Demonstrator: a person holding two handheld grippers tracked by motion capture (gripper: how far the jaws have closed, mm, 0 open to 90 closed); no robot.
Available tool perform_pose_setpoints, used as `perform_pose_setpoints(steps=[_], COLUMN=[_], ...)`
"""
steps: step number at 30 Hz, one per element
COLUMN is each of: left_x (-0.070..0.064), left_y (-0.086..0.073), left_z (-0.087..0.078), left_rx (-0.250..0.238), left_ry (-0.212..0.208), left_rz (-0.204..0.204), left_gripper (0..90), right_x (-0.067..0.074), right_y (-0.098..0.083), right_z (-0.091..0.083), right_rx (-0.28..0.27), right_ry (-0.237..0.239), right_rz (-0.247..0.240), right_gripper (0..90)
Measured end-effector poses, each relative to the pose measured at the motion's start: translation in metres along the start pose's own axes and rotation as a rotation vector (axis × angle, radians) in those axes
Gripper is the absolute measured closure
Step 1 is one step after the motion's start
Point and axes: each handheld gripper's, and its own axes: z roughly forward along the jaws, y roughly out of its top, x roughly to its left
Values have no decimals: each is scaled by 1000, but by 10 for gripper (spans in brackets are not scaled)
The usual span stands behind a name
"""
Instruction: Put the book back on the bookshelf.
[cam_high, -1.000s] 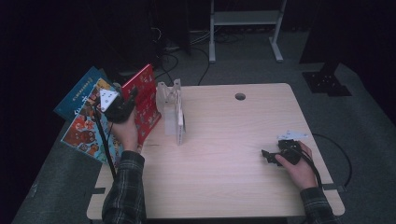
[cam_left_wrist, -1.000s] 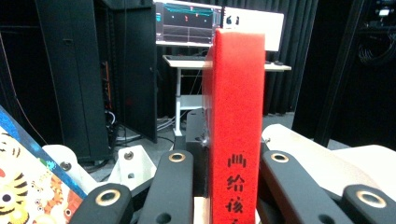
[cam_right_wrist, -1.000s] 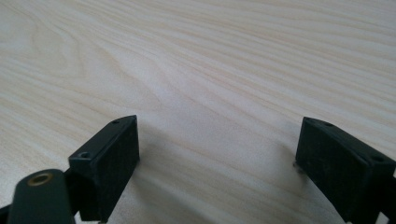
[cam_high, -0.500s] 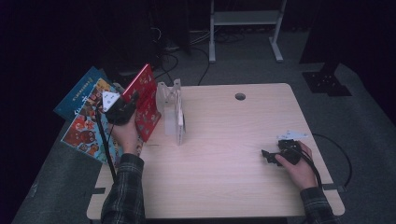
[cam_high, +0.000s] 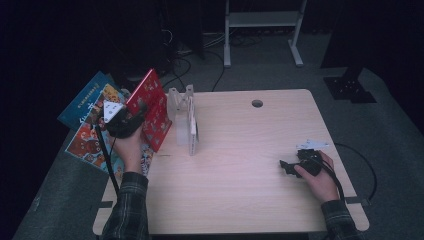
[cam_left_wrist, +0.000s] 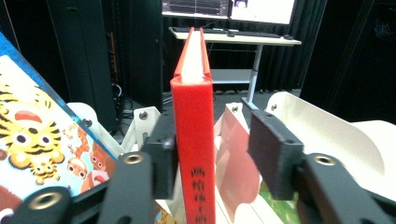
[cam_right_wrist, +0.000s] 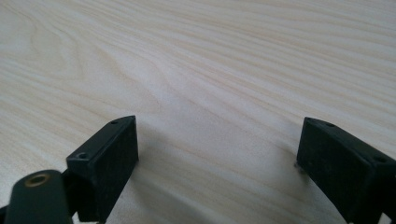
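At the near right of the pale wooden table, the right hand-held gripper is rested with its jaws spread and empty. At the table's left edge, a thin red hardcover book is seen upright between the jaws of the left hand-held gripper, which have just been opening; one pad lies against the spine, the other stands clear. The book appears released into the white slotted book rack, while colourful picture books beyond it remain to be shelved.
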Motion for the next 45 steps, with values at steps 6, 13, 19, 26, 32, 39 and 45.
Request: perform_pose_setpoints(steps=[6,13,19,26,32,39,45], left_x=[-3,-8,-20,-31,-42,-55,-66], left_y=[-1,-2,-6,-13,-15,-17,-22], left_z=[-11,-24,-37,-54,-69,-87,-102], left_rx=[9,51,63,51,60,55,55], left_ry=[26,39,30,15,-6,-58,-94], left_rz=[-13,-46,-32,-32,-6,3,15], left_gripper=[324,157,90,57,30,22,20], right_x=[0,0,-1,-1,-1,-1,-1], right_y=[0,1,1,1,1,1,1], right_z=[0,0,1,1,1,1,1], right_rx=[1,2,2,2,3,3,2], right_ry=[-1,0,1,1,0,-1,-1], right_rz=[0,1,-1,-2,0,1,1], right_gripper=[113,111,109,109,107,105,105])
